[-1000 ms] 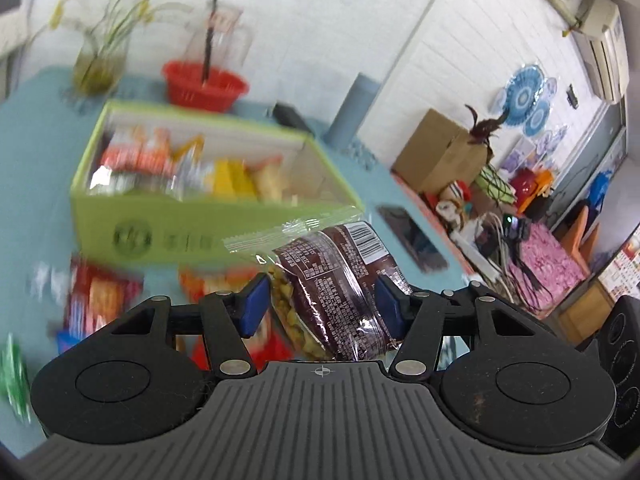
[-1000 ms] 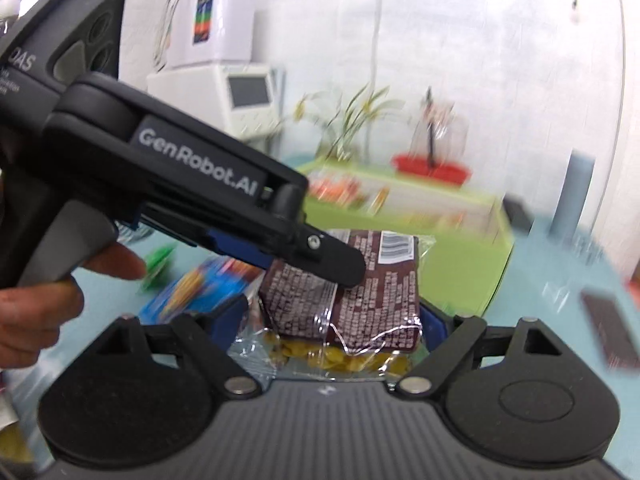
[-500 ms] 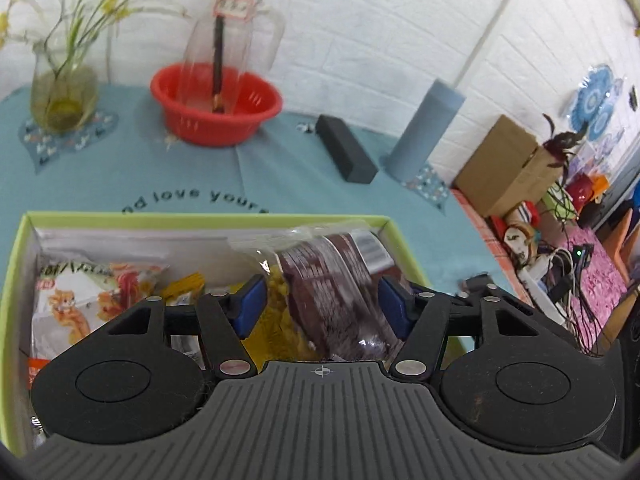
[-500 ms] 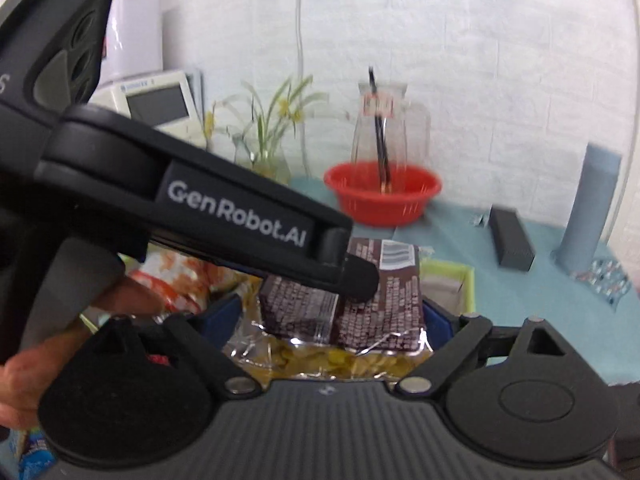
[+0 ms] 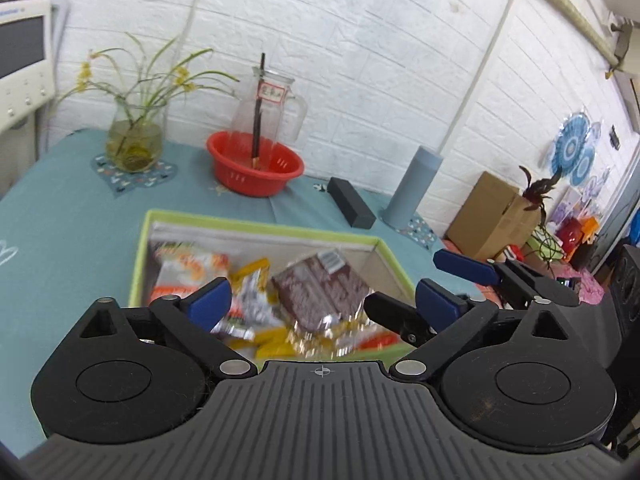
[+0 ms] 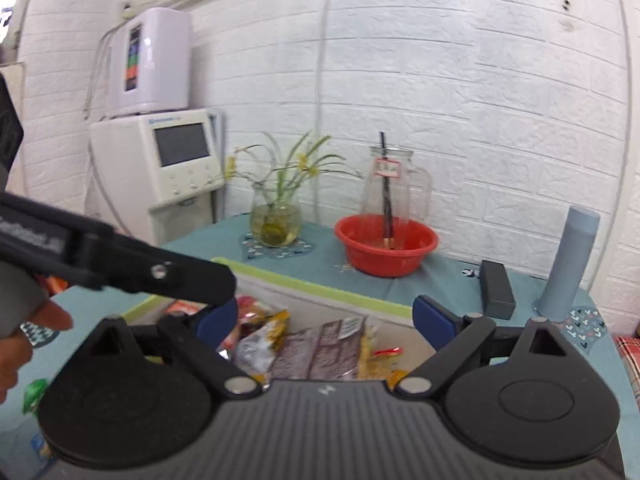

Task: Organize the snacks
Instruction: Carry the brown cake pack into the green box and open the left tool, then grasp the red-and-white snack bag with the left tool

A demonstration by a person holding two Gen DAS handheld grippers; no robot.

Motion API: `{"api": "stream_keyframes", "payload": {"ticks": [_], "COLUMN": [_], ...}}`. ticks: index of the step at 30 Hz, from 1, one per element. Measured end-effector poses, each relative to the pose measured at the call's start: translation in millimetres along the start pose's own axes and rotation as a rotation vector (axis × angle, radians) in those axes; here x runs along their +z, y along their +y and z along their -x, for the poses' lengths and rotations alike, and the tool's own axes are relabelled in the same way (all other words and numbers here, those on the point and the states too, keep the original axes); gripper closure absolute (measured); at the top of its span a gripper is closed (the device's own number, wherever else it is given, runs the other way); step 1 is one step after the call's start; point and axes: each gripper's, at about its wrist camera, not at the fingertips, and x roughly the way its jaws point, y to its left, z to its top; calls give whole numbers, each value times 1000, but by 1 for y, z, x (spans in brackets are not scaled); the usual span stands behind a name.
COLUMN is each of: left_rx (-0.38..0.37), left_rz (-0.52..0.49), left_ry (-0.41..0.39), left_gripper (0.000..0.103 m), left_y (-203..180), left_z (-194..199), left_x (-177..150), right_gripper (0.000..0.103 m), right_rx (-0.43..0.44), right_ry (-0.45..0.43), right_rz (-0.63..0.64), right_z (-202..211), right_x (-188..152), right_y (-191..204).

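Observation:
A green box on the teal table holds several snack packets. A brown snack bag lies loose inside it, toward the right; it also shows in the right wrist view. My left gripper is open and empty, above the box's near side. My right gripper is open and empty above the same box. The right gripper's blue fingers show at the right of the left wrist view. The left gripper's arm crosses the left of the right wrist view.
Behind the box stand a red basket with a glass jug, a vase of flowers, a black case and a grey cylinder. Loose packets lie on the table left of the box. A white machine stands beyond the table.
Both grippers opened and let go of the brown snack bag, which now lies in the green box. Both grippers have drawn back and up from it.

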Motion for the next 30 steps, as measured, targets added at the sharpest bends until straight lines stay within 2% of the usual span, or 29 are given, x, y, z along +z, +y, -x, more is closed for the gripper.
{"api": "stream_keyframes", "payload": {"ticks": [3,5,7,10,13,15,17,19,21,23,24,27,30], "left_rx": [37,26,-14,-23,-14,-3,2,-7,-23,-45,-37,-35,-70], "left_rz": [29,74,121,177,207,191,165,141,106,47,27,12,24], "left_ry": [2,21,65,127,168,171,159,164,200,257,277,324,353], "left_gripper": [11,11,11,15,21,23,23,26,32,33,38,49,52], "left_y": [6,10,14,17,18,14,7,2,-2,-7,-9,-9,-6], "left_z": [19,24,18,5,-3,-6,-10,-18,-29,-40,-44,-50,-45], "left_x": [-25,-43,-59,-80,-94,-94,-91,-88,-87,-86,-86,-86,-93], "right_gripper": [9,9,9,9,9,9,9,9,9,9,9,9,9], "right_rx": [13,-4,27,115,186,203,234,233,251,207,202,209,238], "right_ry": [65,99,128,163,128,182,162,180,210,213,230,224,229], "right_rz": [54,60,17,-78,-190,-235,-225,-241,-209,-112,-92,-91,-68], "right_z": [10,20,26,26,25,18,19,15,9,6,3,5,7], "right_x": [-15,-30,-49,-76,-100,-103,-105,-110,-115,-119,-119,-120,-117], "right_y": [16,24,28,34,35,35,38,42,52,67,71,72,75]}}
